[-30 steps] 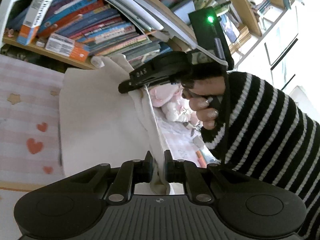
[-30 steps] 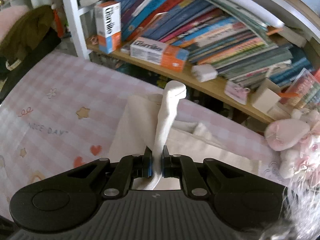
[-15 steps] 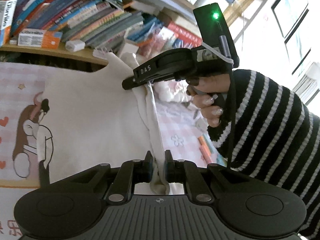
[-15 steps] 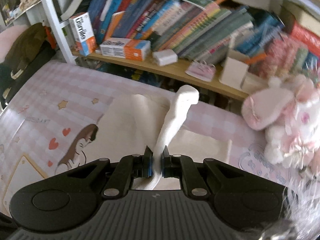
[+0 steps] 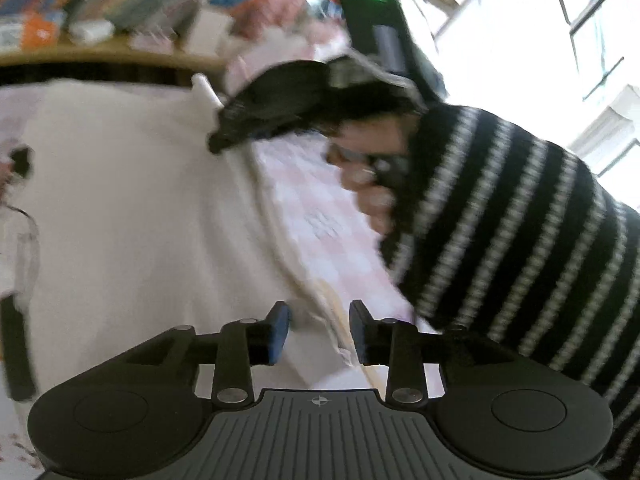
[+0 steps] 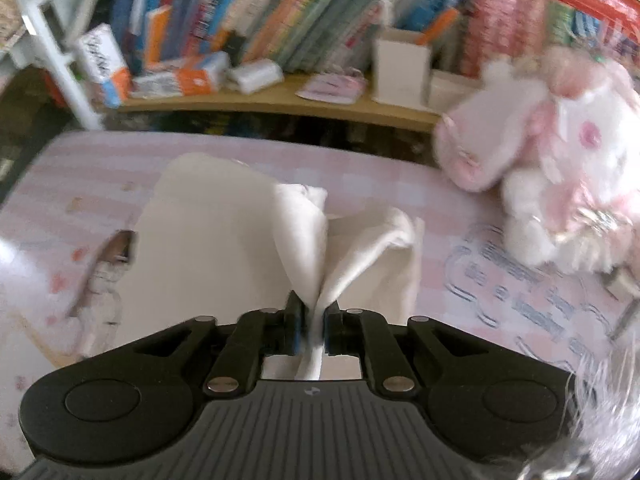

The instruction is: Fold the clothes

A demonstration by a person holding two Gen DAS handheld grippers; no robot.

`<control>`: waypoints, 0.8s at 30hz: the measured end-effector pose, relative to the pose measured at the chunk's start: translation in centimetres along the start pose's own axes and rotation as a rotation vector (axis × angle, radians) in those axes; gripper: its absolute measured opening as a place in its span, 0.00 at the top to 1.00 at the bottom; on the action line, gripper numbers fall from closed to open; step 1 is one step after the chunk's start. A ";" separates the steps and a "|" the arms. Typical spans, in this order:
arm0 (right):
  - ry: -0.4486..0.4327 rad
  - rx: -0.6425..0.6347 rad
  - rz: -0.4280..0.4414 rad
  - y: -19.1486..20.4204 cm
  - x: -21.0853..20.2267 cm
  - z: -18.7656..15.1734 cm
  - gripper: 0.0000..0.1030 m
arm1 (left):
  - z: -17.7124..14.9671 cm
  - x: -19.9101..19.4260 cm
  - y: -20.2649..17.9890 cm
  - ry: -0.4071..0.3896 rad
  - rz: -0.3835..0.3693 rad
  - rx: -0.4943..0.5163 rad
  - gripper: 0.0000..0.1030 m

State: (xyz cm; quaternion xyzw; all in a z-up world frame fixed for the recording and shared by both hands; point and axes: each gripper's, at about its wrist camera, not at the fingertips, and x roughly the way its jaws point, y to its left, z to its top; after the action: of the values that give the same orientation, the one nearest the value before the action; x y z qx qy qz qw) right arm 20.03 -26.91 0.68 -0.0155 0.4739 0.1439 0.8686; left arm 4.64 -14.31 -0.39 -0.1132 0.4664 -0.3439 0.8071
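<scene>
A cream garment (image 5: 140, 220) with a printed figure at its left lies spread on the pink checked bed sheet (image 5: 320, 208). My left gripper (image 5: 318, 320) hangs low over its right edge; its jaws are opening and stand apart, with the cloth's folded edge loose between them. In the right wrist view the garment (image 6: 208, 240) rises in a pinched fold into my right gripper (image 6: 313, 314), whose jaws are opening a little but still pinch the cloth. The left wrist view shows the right gripper (image 5: 224, 136) from the side at the garment's far edge, held by a hand in a striped sleeve (image 5: 520, 240).
A pink and white plush toy (image 6: 540, 168) sits on the sheet (image 6: 460, 240) to the right. Behind the bed runs a wooden shelf (image 6: 260, 100) crowded with books and boxes. The left wrist view is blurred by motion.
Both grippers carried the garment's edge rightward and down onto the bed. The left jaws have opened and let the cloth go. The fold in the right gripper has slumped lower.
</scene>
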 end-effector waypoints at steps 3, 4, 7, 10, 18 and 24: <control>0.003 0.034 -0.056 -1.5 -0.2 -1.4 0.71 | -0.4 0.0 0.0 0.040 -0.052 -0.001 0.66; 0.004 0.047 -0.072 -2.0 -0.3 -1.9 0.68 | -0.7 -0.8 0.5 0.029 -0.044 -0.006 0.59; -0.003 0.117 -0.025 -3.6 -2.2 -4.1 0.65 | -2.0 -3.9 3.0 -0.029 0.074 -0.057 0.57; 0.004 0.133 0.035 -3.6 -4.8 -7.5 0.61 | -3.6 -7.5 6.5 -0.088 0.226 -0.134 0.57; 0.030 0.264 0.174 -1.5 -10.5 -16.1 0.62 | -5.8 -10.8 11.6 -0.128 0.397 -0.267 0.55; 0.060 0.344 0.201 0.2 -9.4 -16.8 0.73 | -5.5 -8.8 11.0 -0.107 0.389 -0.233 0.54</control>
State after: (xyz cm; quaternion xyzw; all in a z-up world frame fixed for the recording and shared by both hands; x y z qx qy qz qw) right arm 1.42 -31.67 -0.72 0.1764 0.5162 0.1464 0.8252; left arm 2.10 0.32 -2.97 -0.1318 0.4726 -0.1190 0.8632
